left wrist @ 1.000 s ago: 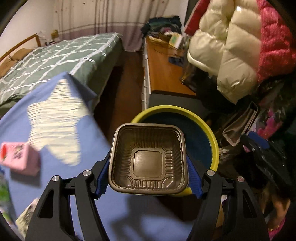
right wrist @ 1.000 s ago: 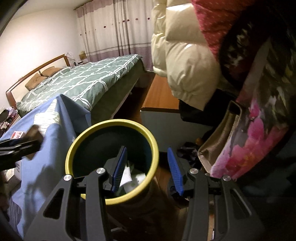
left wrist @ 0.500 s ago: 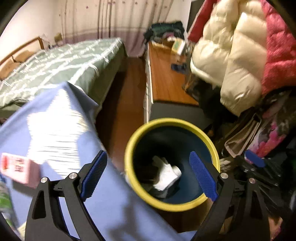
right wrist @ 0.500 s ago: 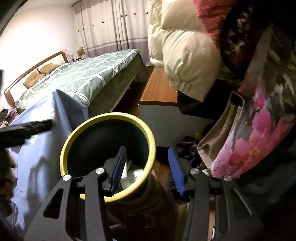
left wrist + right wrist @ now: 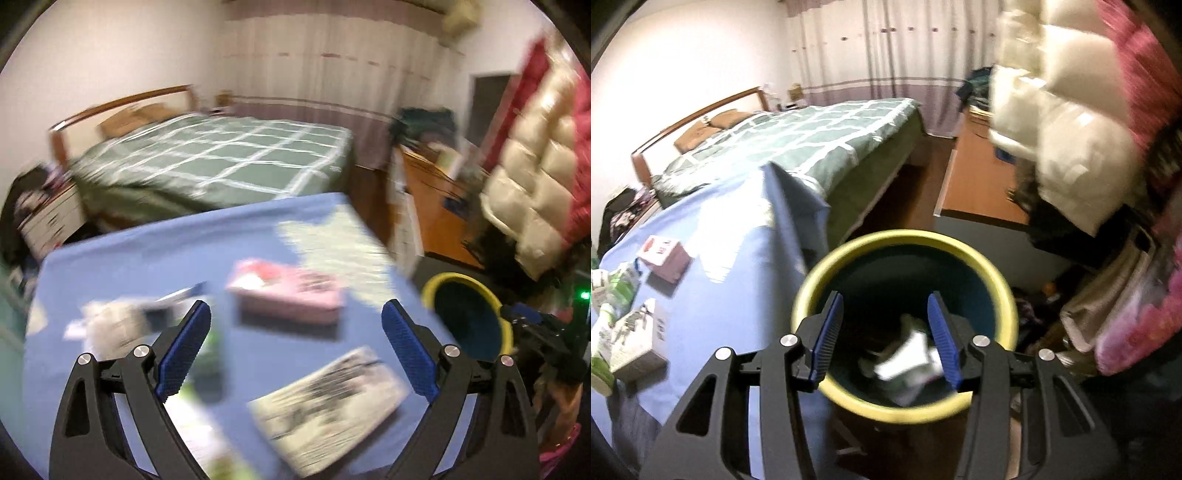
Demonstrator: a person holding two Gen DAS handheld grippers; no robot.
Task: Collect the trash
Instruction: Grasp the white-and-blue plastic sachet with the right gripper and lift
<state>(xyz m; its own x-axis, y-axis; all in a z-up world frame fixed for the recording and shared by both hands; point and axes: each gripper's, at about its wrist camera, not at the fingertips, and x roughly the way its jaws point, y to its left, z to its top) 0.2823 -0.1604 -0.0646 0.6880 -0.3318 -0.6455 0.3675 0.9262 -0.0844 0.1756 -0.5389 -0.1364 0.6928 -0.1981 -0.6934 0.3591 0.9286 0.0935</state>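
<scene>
My left gripper (image 5: 295, 308) hovers over the blue-clothed table (image 5: 147, 258), its jaws opening wide with nothing held between them. Below it lie a pink box (image 5: 266, 280), a white printed box (image 5: 332, 398), a crumpled white wrapper (image 5: 110, 321) and a green packet (image 5: 214, 347), all blurred. The yellow-rimmed bin (image 5: 436, 282) stands off the table's right edge. My right gripper (image 5: 885, 297) hangs open and empty over the bin (image 5: 901, 236). White crumpled trash (image 5: 908, 354) lies at the bottom of the bin. The pink box (image 5: 663, 254) and white box (image 5: 639, 339) show at the left.
A bed with a green checked cover (image 5: 221, 158) lies beyond the table. A low wooden cabinet (image 5: 979, 184) stands behind the bin. Puffy white and pink coats (image 5: 1071, 129) and a floral bag (image 5: 1137, 325) hang close on the right. Green-and-white packets (image 5: 617, 288) lie at the table's left edge.
The left gripper let the brown plastic tray go over the bin, opened wide and swung left over the table. The right gripper shifted from the bin's right rim to above its middle.
</scene>
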